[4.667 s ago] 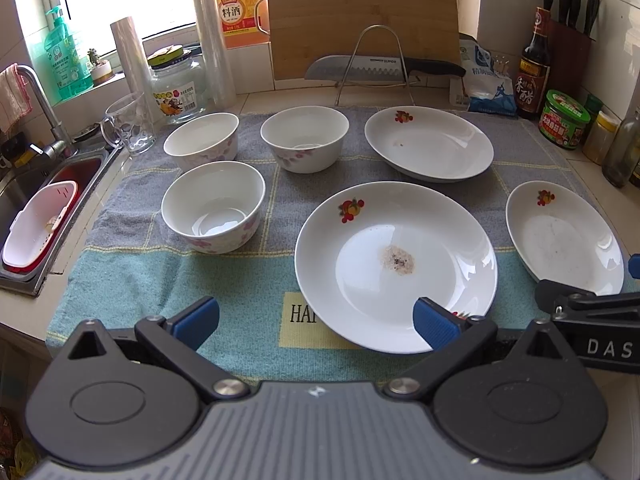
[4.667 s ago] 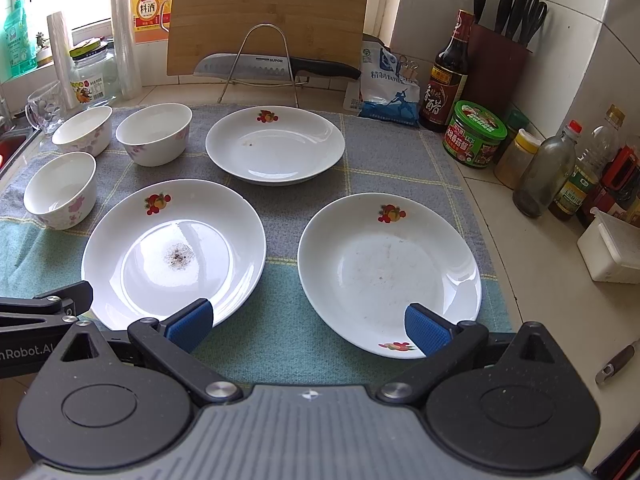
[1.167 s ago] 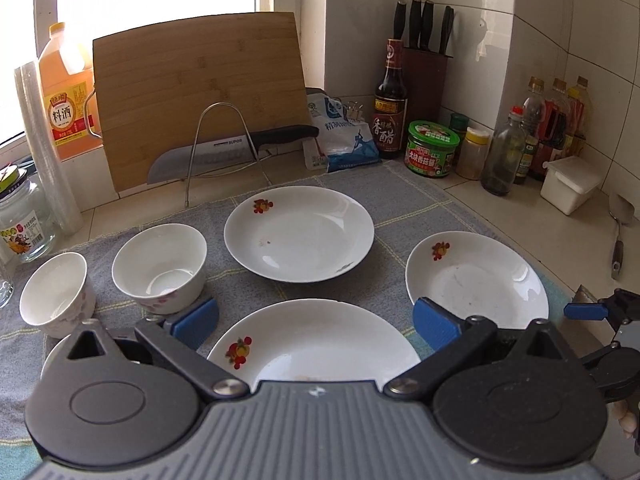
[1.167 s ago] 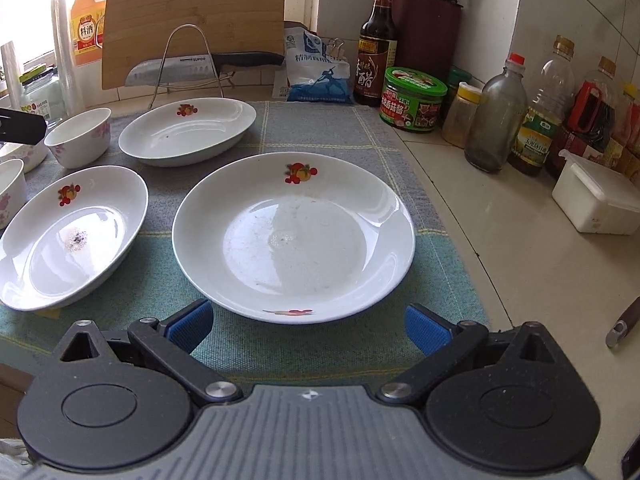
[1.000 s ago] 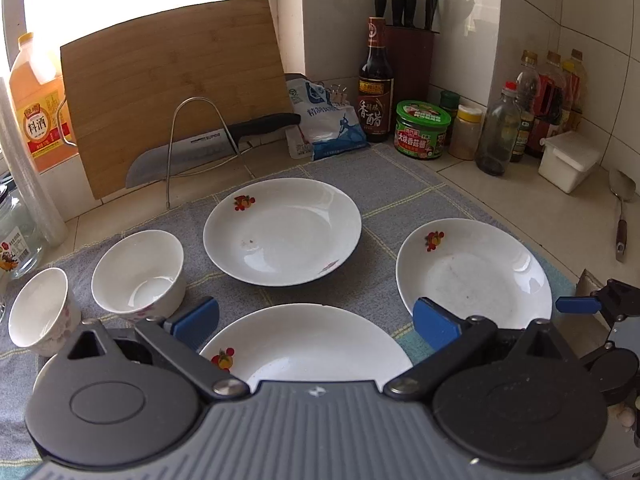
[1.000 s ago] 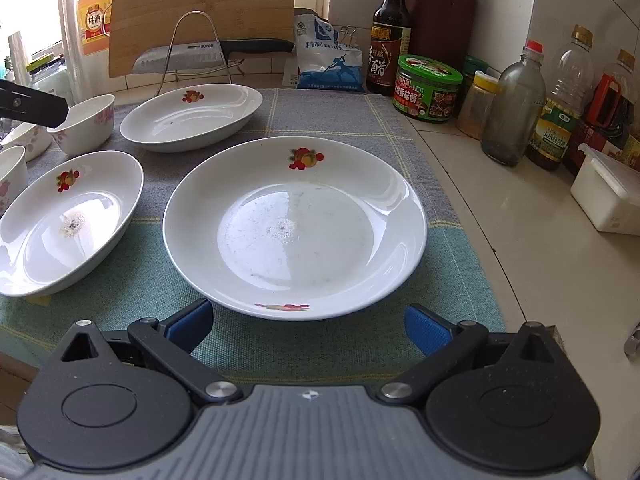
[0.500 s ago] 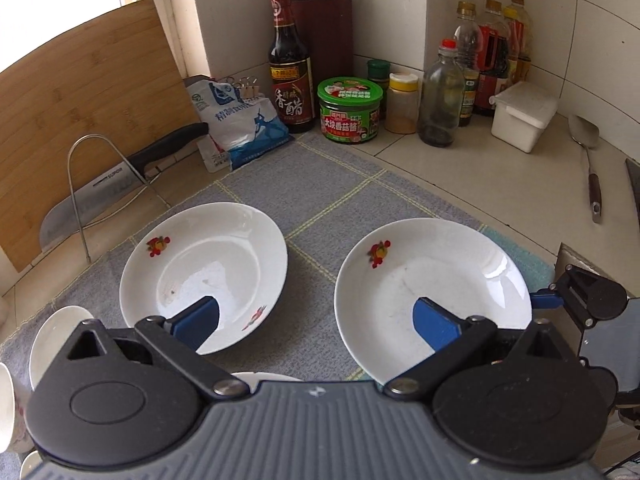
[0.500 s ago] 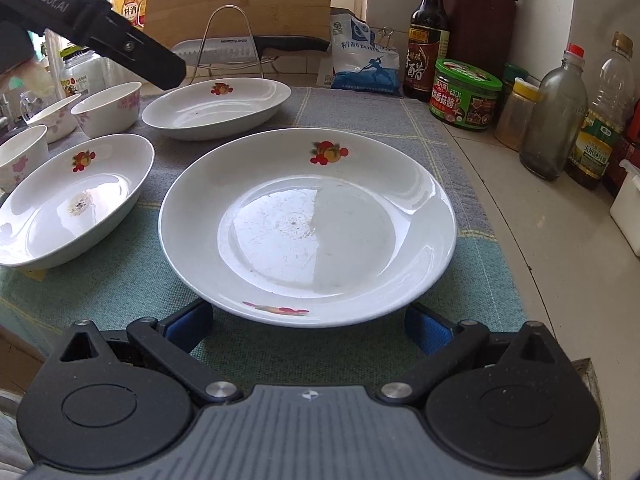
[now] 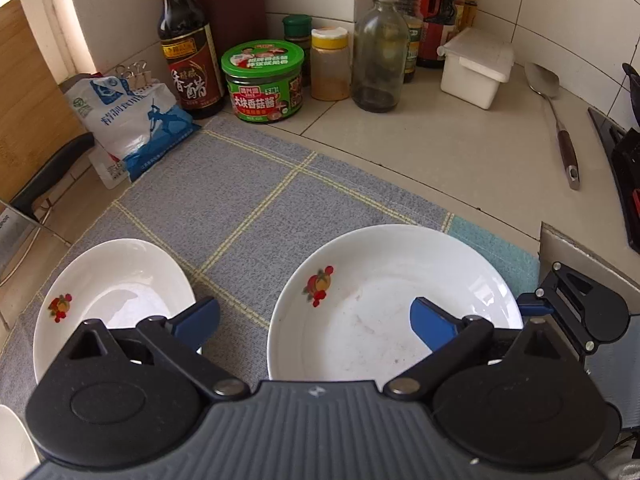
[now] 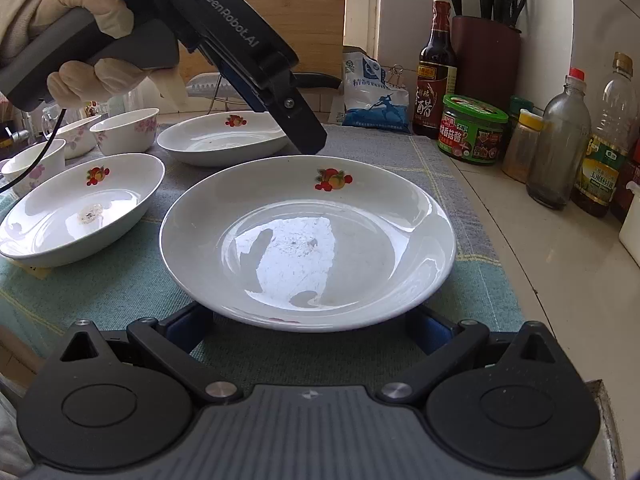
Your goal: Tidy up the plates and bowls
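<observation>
Plate (image 10: 308, 240): on the towel (image 10: 100, 292), near rim between the right gripper (image 10: 308, 330) jaws, pads wide apart, no squeeze visible
Left gripper (image 9: 314, 318): jaws wide, closing, nothing gripped; hangs over plate's far rim
Left of jaws: second plate (image 10: 80, 208), third plate (image 10: 220, 136), bowls (image 10: 124, 130)
Right of jaws: sauce jar (image 10: 472, 130), bottles (image 10: 558, 152), clear of the plate

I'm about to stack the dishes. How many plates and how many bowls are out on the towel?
Plates: 3 — near, left, back
Bowls: 3 —
Total: 6
</observation>
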`<state>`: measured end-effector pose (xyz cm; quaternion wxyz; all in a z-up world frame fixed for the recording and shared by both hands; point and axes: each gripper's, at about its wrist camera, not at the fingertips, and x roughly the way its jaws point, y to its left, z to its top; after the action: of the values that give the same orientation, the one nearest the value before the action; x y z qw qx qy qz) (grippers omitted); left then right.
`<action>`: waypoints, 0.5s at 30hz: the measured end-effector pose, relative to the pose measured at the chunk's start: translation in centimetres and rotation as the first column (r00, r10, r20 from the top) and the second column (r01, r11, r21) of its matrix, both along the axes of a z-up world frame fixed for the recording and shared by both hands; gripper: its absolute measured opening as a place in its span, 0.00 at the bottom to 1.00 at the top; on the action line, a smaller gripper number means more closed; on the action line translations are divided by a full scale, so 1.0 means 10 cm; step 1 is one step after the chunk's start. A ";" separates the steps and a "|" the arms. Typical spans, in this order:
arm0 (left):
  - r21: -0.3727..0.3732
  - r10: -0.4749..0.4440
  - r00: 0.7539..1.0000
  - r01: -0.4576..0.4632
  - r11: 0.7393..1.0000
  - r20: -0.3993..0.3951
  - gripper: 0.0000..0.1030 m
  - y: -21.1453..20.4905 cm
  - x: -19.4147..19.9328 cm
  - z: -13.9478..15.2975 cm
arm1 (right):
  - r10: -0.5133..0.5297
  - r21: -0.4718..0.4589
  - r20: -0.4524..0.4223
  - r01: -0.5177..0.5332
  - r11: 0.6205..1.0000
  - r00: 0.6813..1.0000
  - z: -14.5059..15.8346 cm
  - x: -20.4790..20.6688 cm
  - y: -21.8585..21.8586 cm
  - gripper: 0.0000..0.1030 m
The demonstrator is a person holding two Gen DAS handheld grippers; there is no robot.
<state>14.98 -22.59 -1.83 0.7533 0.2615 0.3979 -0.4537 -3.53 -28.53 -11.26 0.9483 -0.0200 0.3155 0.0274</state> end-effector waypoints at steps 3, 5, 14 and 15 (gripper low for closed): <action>0.027 -0.020 0.998 0.021 0.999 -0.051 0.87 -0.12 0.09 -0.08 | 0.014 0.001 0.018 -0.014 1.000 1.000 -0.02 -0.02 -0.02 1.00; 0.042 -0.031 0.997 0.034 0.999 -0.078 0.80 -0.17 0.13 -0.13 | 0.019 0.001 0.026 -0.019 1.000 0.999 -0.02 -0.02 -0.02 1.00; 0.099 -0.075 0.987 0.090 0.991 -0.143 0.69 -0.35 0.25 -0.30 | 0.036 -0.002 0.009 -0.036 0.999 0.999 0.00 0.02 -0.04 1.00; 0.105 -0.080 0.986 0.096 0.990 -0.149 0.69 -0.36 0.26 -0.31 | 0.037 -0.003 0.005 -0.037 0.999 0.999 0.00 0.02 -0.04 1.00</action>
<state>17.61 -26.19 -4.98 0.6859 0.2870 0.4643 -0.4813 -3.30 -28.93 -11.28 0.9484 -0.0273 0.3128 0.0445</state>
